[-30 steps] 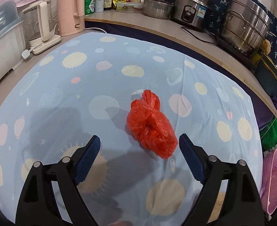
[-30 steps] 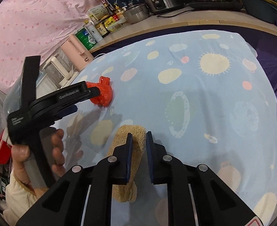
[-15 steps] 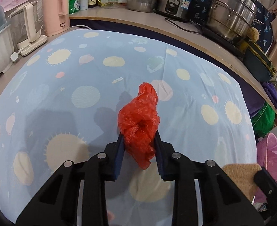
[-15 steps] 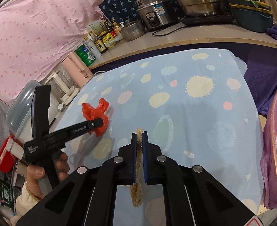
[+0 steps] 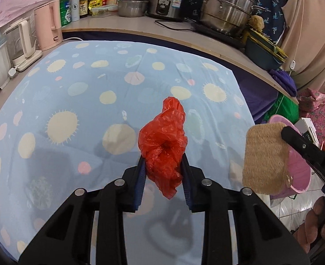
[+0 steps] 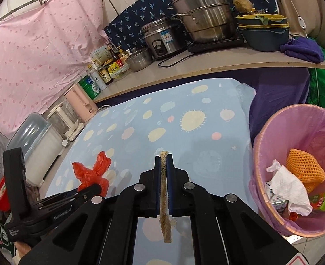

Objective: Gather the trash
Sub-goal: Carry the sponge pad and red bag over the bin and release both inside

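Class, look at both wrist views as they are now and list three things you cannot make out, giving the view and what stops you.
1. Bottom of the pink bin, right wrist view: covered by a white tissue and an orange net.
2. Bottle labels on the counter, left wrist view: too small to read.
3. Flat face of the brown scouring pad, right wrist view: seen edge-on between the right gripper's jaws.

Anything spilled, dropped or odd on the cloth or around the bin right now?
Nothing stands out. The left claw grips the red bag, the right claw the loofah pad; the pink bin stands upright, trash inside.
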Demonstrator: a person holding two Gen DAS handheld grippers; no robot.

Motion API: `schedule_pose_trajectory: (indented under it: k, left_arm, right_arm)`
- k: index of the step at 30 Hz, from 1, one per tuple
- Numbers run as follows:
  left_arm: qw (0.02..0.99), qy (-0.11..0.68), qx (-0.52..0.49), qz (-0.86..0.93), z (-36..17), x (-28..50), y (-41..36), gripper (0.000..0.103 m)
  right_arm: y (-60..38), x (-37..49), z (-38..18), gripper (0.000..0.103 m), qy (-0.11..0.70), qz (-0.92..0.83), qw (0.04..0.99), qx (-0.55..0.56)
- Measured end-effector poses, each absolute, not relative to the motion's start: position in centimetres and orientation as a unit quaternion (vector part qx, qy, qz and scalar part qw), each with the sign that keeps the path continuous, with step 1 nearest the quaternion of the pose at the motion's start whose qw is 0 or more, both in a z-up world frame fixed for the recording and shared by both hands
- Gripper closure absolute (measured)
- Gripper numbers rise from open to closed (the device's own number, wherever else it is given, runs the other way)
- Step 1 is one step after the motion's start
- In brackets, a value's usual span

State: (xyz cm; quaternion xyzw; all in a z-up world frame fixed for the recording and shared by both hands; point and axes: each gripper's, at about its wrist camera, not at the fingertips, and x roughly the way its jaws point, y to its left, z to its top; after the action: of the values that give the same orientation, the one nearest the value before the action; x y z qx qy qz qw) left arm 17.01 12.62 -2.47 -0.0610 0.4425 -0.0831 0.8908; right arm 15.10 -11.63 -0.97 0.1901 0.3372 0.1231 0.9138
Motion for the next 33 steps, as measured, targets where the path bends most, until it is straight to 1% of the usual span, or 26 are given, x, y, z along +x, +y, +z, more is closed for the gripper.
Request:
schedule_pose_trajectory:
  k: [7,19,33]
  left_arm:
    - [0.887,0.443,-0.047,-0.123,-1.6,13.8,8.0,0.075]
    - [0.881,0.435,-0.010,-0.183,0.1,10.6,0.1,0.075]
    - [0.865,0.434,0.010,-0.250,0.6,12.1,-8.6,0.075]
  right_arm:
    - [-15.6,12.3,-0.1,0.097,0.317,0.088,0.922,0.204]
    - [-22.5,8.2,0.8,0.097,0.284,0.039,0.929,0.235]
    - [-30.4,6.9,0.7,0.097,0.253,-0.030,0.932,0.259]
